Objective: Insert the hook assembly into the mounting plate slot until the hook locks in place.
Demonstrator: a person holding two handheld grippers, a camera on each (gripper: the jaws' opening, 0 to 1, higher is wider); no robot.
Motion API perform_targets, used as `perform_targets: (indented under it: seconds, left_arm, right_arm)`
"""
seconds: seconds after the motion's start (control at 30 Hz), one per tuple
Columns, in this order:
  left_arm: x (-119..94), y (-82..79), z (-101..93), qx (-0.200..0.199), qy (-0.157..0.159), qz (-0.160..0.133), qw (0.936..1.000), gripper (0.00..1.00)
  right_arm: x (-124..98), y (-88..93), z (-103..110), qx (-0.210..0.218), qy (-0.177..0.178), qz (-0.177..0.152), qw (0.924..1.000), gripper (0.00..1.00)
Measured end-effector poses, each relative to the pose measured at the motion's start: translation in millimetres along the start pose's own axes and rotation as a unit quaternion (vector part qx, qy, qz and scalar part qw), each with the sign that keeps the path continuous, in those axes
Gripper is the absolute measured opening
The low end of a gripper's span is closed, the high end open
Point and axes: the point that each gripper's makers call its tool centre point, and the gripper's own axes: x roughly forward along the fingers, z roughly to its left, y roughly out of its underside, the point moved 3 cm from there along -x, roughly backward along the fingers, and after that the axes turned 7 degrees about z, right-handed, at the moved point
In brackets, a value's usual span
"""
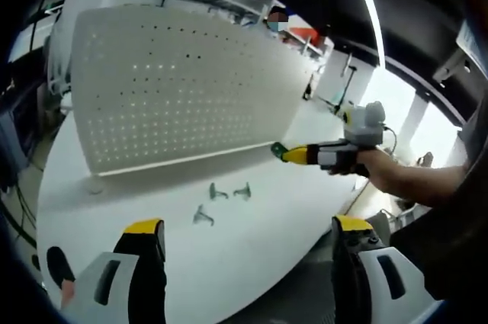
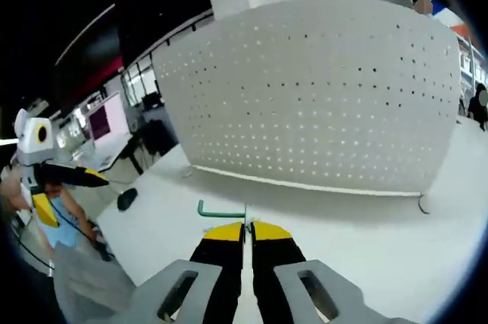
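A white perforated mounting plate point(image 1: 183, 88) stands upright on the white table point(image 1: 259, 240). Three grey hooks point(image 1: 219, 192) lie loose on the table in front of it. My left gripper point(image 1: 248, 226) is open and holds nothing, its jaws wide apart low over the table's near edge. My right gripper point(image 1: 288, 155) comes in from the right, held by a hand, shut on a green hook point(image 1: 278, 149) near the plate's lower right corner. In the right gripper view, my right gripper point(image 2: 248, 225) grips the green hook point(image 2: 221, 208), which sticks out to the left, facing the plate point(image 2: 320, 88).
A small black object point(image 2: 126, 199) lies on the table point(image 2: 358, 255) to the left of the plate. My left gripper point(image 2: 76, 175) shows at the far left of the right gripper view. Desks and windows lie behind. A person's forearm point(image 1: 412, 183) reaches in from the right.
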Motion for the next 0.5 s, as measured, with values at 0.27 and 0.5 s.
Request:
perform_targets:
  seconds: [0.27, 0.5]
  left_arm:
    - [2, -1.1, -0.1, -0.001, 0.007, -0.003, 1.0000, 0.88]
    - [6, -1.6, -5.6, -0.005, 0.023, 0.000, 0.9997, 0.87]
  right_arm:
    - [-25, -3.3, 24, 0.111, -0.102, -0.033, 0.9880, 0.01]
    - [-42, -15.1, 49, 0.090, -0.158, -0.080, 0.9801, 0.01]
